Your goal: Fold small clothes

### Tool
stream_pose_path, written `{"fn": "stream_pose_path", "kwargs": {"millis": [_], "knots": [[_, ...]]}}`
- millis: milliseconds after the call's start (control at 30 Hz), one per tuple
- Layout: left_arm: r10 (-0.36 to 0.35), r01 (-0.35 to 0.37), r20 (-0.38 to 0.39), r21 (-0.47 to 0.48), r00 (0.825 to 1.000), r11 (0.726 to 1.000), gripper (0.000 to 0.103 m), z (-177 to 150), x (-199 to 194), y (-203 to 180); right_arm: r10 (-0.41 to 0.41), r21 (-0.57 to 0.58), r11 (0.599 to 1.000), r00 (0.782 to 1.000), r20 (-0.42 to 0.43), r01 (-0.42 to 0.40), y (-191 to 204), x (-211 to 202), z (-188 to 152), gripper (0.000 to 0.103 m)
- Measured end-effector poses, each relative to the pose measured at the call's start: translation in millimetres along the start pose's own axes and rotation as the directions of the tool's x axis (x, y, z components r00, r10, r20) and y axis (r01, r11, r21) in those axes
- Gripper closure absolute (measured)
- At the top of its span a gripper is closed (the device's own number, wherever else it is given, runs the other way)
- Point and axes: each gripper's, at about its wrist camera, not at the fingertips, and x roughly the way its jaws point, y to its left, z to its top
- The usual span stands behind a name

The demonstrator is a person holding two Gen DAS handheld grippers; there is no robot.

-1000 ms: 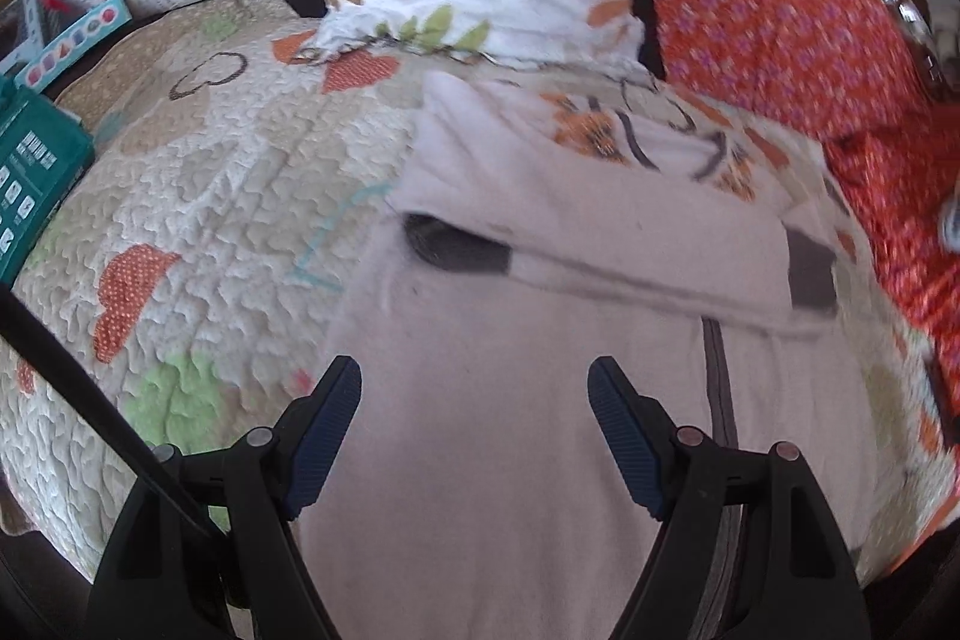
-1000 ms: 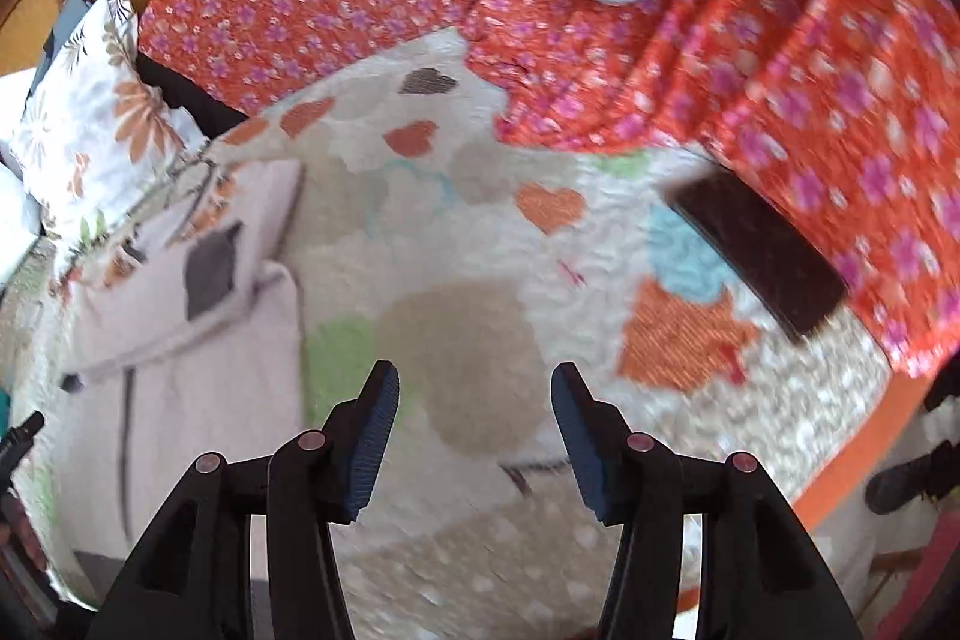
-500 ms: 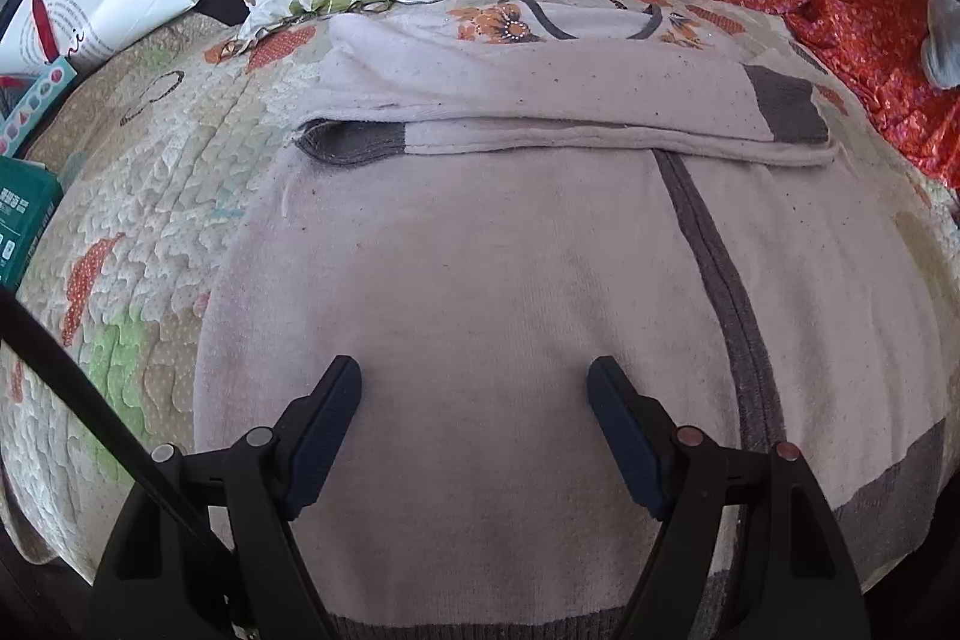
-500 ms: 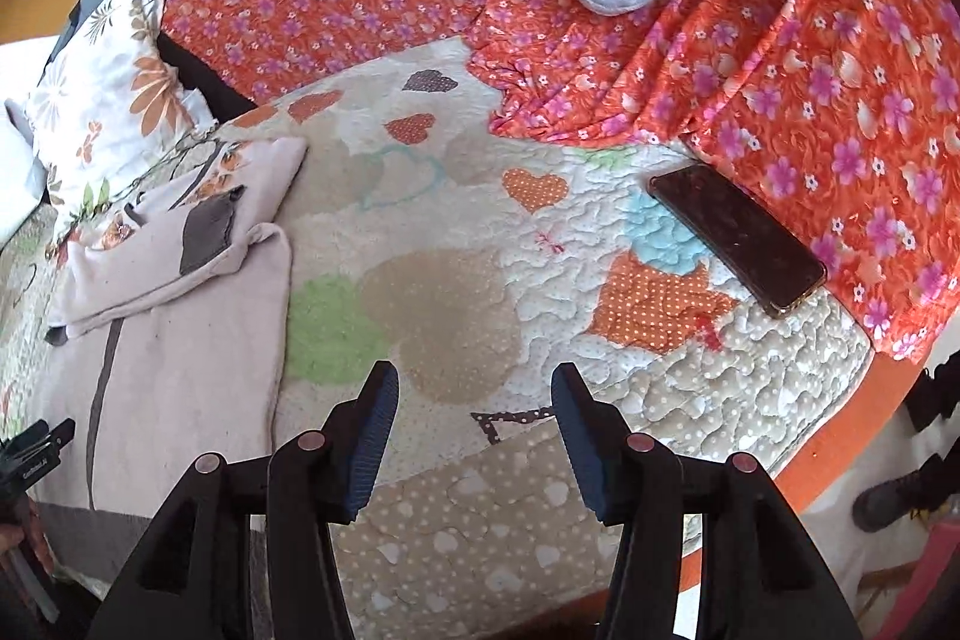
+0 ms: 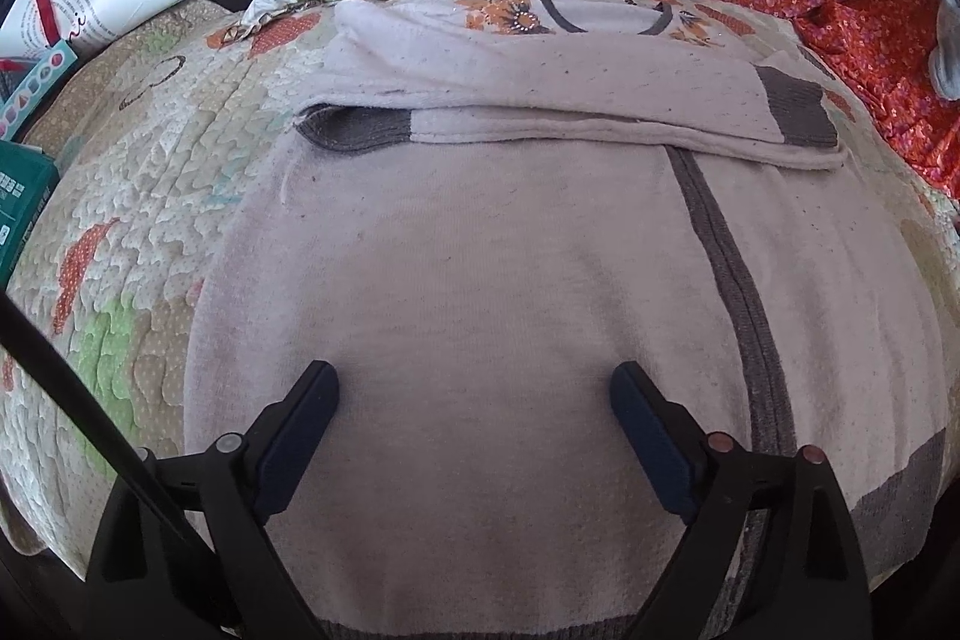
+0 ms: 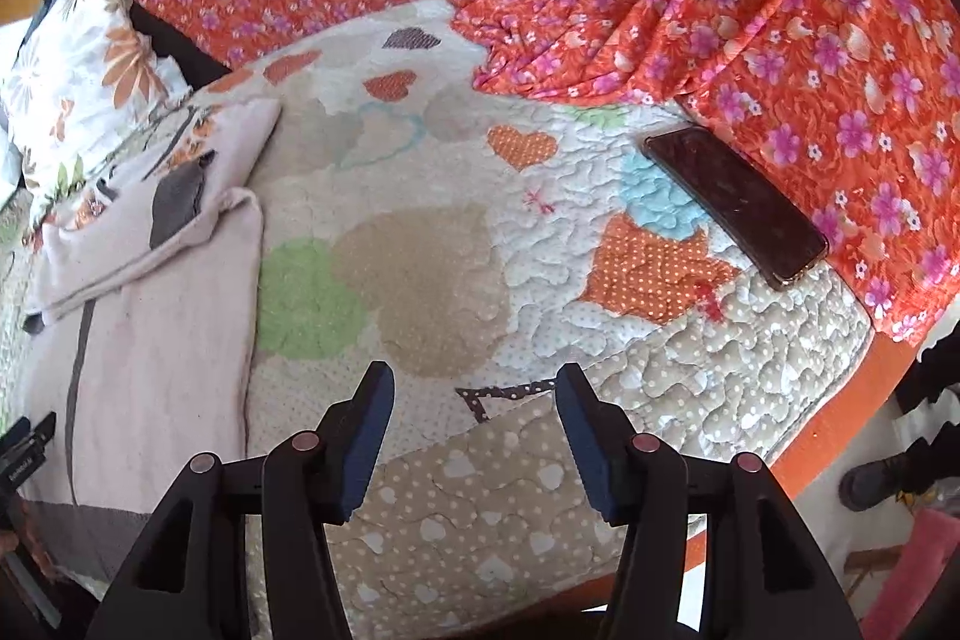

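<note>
The pale sweater lies flat on the quilted bed, directly under and ahead of the left claw, whose jaws stand wide apart and empty. Its sleeves are already folded across, ahead of that claw. The right claw, also spread and empty, hangs over bare quilt, the sweater to its left. The knit looks soft, light and limp; pinching the grey hem nearest the left claw seems best.
</note>
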Motion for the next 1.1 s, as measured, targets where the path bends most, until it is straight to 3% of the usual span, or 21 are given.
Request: {"fn": "stream_pose_path", "kwargs": {"millis": [100,500,667,800,1100], "knots": [[-0.009,0.008,-0.02,-0.043,1.0,0.999,0.0,-0.8,4.4,7.3,-0.012,-0.015,1.0,1.0,0.011,0.012,3.5,-0.7,-0.3,0.042],[0.005,-0.006,-0.029,-0.04,1.0,0.999,0.0,0.5,7.1,5.5,0.026,-0.006,1.0,0.999,0.048,-0.026,2.8,-5.5,1.3,0.041],[-0.009,0.008,-0.039,-0.028,0.999,1.0,0.0,1.0,2.9,6.5,0.007,-0.036,0.999,0.998,0.058,-0.005,7.6,-6.9,0.0,0.041],[-0.066,0.065,-0.008,-0.06,0.998,0.996,0.0,1.3,-10.0,10.1,0.004,-0.036,0.999,0.998,0.07,-0.001,5.4,-9.1,-0.3,0.04],[-0.097,0.1,0.038,-0.081,0.995,0.992,0.0,4.2,-27.0,12.5,-0.008,-0.029,1.0,0.998,0.068,0.01,5.6,-11.1,-1.5,0.04]]}}
